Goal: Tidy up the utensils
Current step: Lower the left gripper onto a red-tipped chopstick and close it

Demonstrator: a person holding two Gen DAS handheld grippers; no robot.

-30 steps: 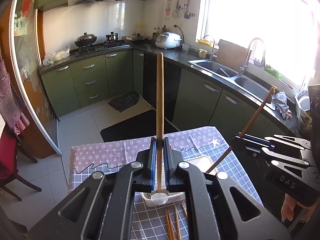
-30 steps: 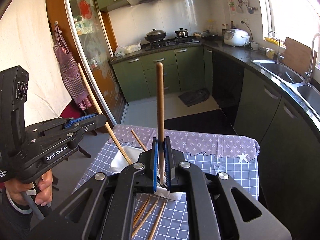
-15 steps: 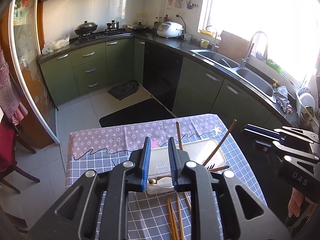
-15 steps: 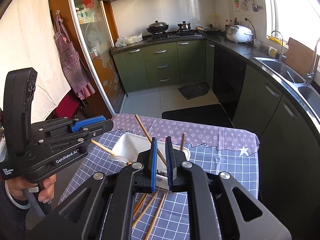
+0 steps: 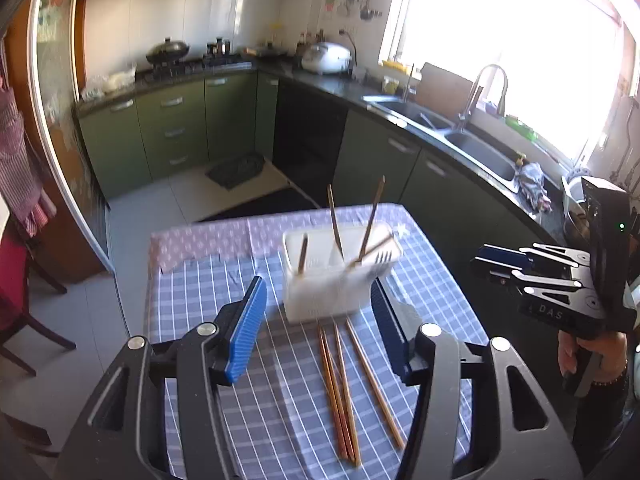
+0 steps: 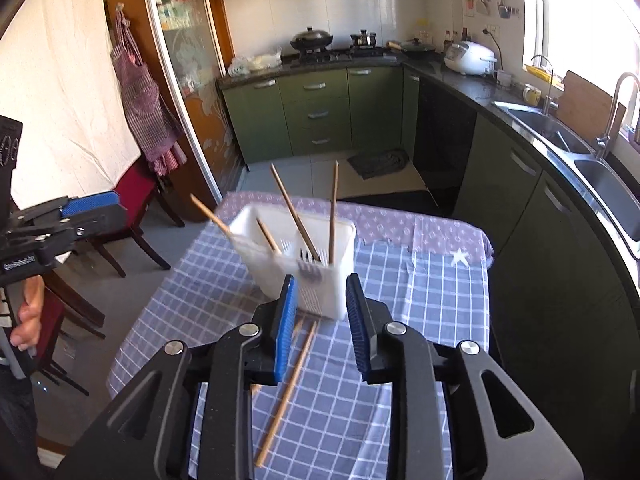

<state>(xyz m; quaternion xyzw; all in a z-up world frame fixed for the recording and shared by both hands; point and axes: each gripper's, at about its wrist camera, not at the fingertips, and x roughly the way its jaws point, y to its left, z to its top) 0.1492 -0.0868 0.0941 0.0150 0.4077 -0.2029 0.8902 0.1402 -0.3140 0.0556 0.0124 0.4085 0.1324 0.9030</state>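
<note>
A white utensil holder [image 5: 340, 280] stands near the far end of a table under a blue checked tablecloth [image 5: 192, 300], with wooden-handled utensils [image 5: 335, 222] rising from it handle-up, their long axes near vertical and leaning slightly apart. The left wrist view shows about four handles and one set of fork tines [image 5: 383, 257]; the right wrist view shows four handles and fork tines. Four loose chopsticks [image 5: 344, 384] lie on the cloth in front of the holder, running lengthwise toward it. The left gripper [image 5: 320, 328] has just been opening and stands wide apart, nothing between its jaws; the right gripper [image 6: 322, 320], also just opening, is parted and empty. A second ago each clamped one upright wooden handle; both handles now stand in the holder.
</note>
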